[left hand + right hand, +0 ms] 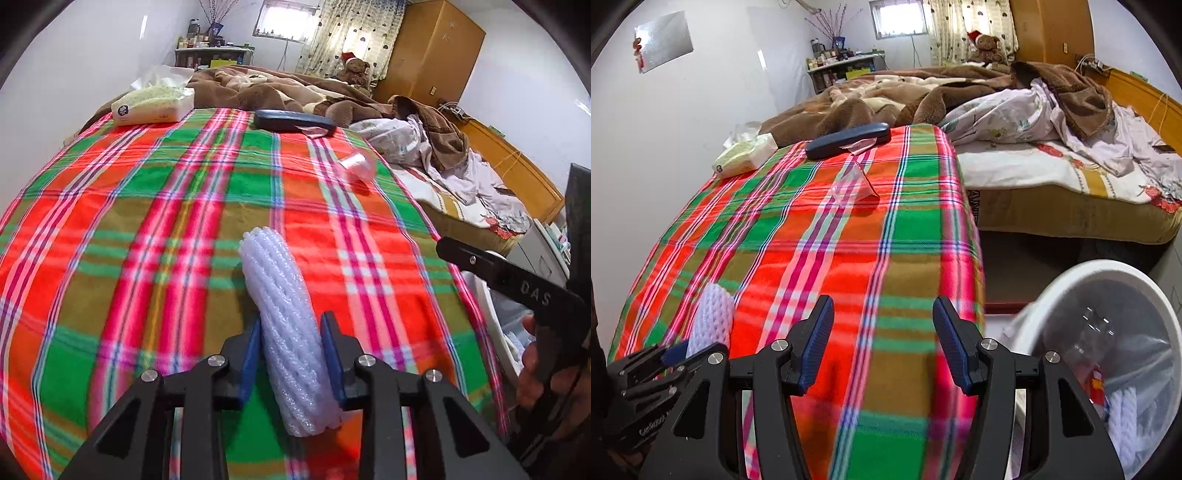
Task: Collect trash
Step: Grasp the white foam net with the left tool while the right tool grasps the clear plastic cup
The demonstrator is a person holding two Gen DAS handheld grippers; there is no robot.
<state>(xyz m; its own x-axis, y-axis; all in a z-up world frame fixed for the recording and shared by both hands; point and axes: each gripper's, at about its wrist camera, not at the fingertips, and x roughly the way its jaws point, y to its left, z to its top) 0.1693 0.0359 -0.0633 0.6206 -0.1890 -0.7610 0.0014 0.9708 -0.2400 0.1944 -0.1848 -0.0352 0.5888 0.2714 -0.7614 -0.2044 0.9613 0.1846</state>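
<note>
At the far left of the plaid-covered table (147,229), a tissue pack (153,103) is lying with tissue sticking out of its top. Near the middle, the left claw (291,354) is pinching a white foam net sleeve (284,332) between its blue pads, holding it over the cloth. Farther back, a dark blue case (291,120) is lying across the table, and a crumpled clear wrapper (356,166) is sitting nearer the right edge. The right claw (882,339) is hanging spread over the table's near right side, gripping nothing. To the right, a white bin (1071,273) lined with a clear bag is holding white foam netting and some red scraps. Beyond it, a bed (1071,206) is carrying rumpled brown blankets.
</note>
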